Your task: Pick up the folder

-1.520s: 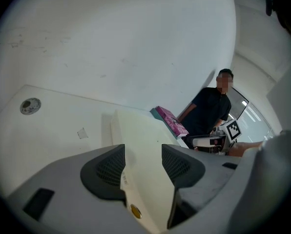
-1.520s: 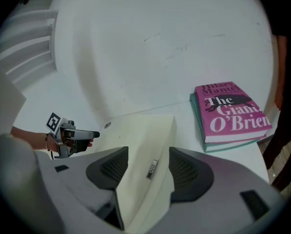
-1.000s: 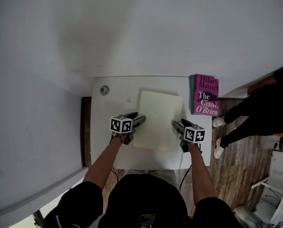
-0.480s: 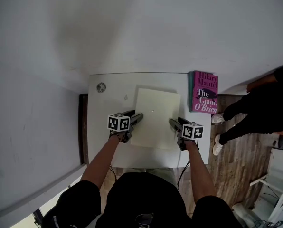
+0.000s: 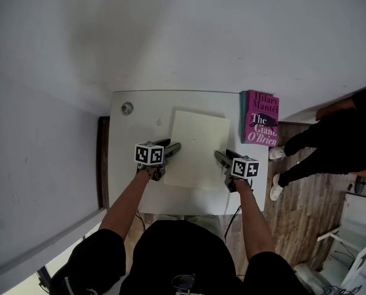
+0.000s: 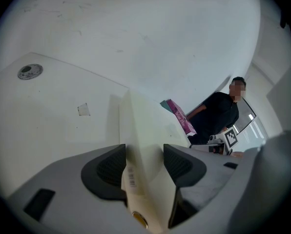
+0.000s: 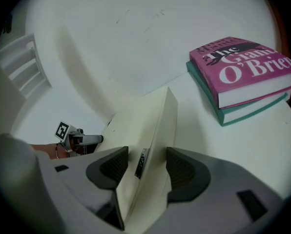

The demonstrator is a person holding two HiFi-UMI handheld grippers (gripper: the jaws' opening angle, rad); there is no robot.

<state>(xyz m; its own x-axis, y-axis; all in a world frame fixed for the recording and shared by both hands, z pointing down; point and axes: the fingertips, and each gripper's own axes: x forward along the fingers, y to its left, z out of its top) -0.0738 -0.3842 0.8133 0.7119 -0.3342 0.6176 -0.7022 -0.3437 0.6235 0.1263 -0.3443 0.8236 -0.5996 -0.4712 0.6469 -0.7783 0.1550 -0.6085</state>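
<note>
A cream folder [image 5: 198,146] is over the white table [image 5: 124,140], held at both side edges. My left gripper [image 5: 175,146] is shut on its left edge, and my right gripper [image 5: 218,156] is shut on its right edge. In the left gripper view the folder [image 6: 140,130] runs edge-on between the dark pads of the left gripper [image 6: 144,165], with a barcode label on it. The right gripper view shows the folder [image 7: 145,126] the same way in the right gripper [image 7: 147,165]. The folder seems raised a little off the table.
Two stacked books, a pink one on a teal one [image 5: 261,118] [image 7: 243,72], lie at the table's far right corner. A small round disc [image 5: 127,108] [image 6: 30,71] sits at the far left corner. A person in black [image 5: 336,134] stands right of the table on wood floor.
The whole scene has drifted up and left in the head view. Both grippers and the folder keep their places relative to the table.
</note>
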